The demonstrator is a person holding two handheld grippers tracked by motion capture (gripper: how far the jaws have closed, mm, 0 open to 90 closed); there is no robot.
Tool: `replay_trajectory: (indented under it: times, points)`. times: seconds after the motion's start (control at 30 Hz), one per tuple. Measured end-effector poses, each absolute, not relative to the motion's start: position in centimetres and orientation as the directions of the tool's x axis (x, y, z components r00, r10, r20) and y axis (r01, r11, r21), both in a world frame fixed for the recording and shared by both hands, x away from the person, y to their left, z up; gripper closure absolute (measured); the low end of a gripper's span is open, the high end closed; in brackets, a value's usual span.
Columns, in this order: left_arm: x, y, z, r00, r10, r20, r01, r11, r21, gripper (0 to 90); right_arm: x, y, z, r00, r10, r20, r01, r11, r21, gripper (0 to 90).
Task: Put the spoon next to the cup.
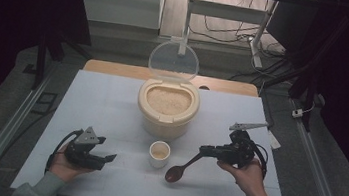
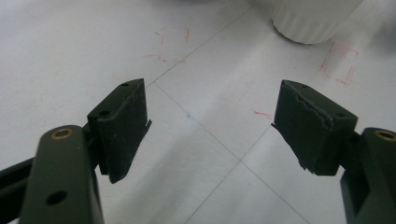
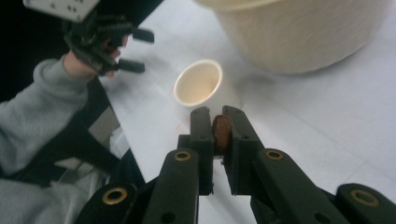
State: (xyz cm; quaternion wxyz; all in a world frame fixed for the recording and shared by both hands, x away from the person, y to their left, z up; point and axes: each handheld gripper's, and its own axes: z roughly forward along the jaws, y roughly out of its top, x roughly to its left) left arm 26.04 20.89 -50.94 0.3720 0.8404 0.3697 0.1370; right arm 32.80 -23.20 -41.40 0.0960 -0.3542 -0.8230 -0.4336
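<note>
The white surface (image 1: 111, 105) carries everything, with thin grid lines and faint red marks drawn on it. Largest on it is the cream rice bin (image 1: 167, 108), standing at about 12 o'clock from the middle of the surface; its clear lid (image 1: 174, 60) is flipped up and back, upright behind the opening, and pale rice (image 1: 168, 101) fills the bin close to the rim.

At 6 o'clock from the bin, near it but apart, stands a small white ribbed cup (image 1: 159, 154), upright, with a pale layer showing inside. In the right gripper view the cup (image 3: 198, 83) sits just beyond the claw tips, with the bin's wall (image 3: 299, 37) at about 1 o'clock from it.

At 4 o'clock from the cup, just beside it, is the brown wooden spoon (image 1: 181, 170). Its bowl lies low over the surface at the cup's lower right, and its handle runs up toward 2 o'clock into the right claw (image 1: 205, 150). That claw is clenched on the handle: in the right gripper view the brown handle end (image 3: 221, 132) is pinched between the two black pads. Whether the spoon's bowl touches the surface I cannot tell.

At 9 o'clock from the cup, well apart, the left claw (image 1: 107, 157) rests in the person's hand low over the surface, pointing toward the cup. It is released, its pads (image 2: 122, 126) standing wide with bare surface between them and the cup's ribbed base (image 2: 313, 21) at 1 o'clock beyond.
</note>
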Motion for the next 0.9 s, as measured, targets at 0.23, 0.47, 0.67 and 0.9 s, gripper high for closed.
replay_trajectory:
  times: [0.23,0.47,0.67,0.9]
  points:
    - [26.0,20.9,-50.9,0.690,0.723,-0.045,0.519,-0.450,0.726,25.9,33.3,-21.8,-42.2,-0.742,0.472,0.476,0.667,0.448,0.595,82.4]
    - [26.1,20.9,-51.0,0.689,0.724,-0.045,0.521,-0.450,0.725,25.9,34.1,-20.8,-42.9,-0.741,0.464,0.486,0.671,0.469,0.575,81.7]
    - [26.0,20.8,-51.0,0.691,0.722,-0.041,0.519,-0.455,0.724,25.8,34.9,-20.6,-43.6,-0.736,0.503,0.453,0.672,0.463,0.578,76.5]
    - [26.1,20.8,-51.0,0.692,0.721,-0.042,0.521,-0.457,0.721,25.8,36.0,-20.6,-45.1,-0.721,0.539,0.435,0.680,0.432,0.592,71.5]
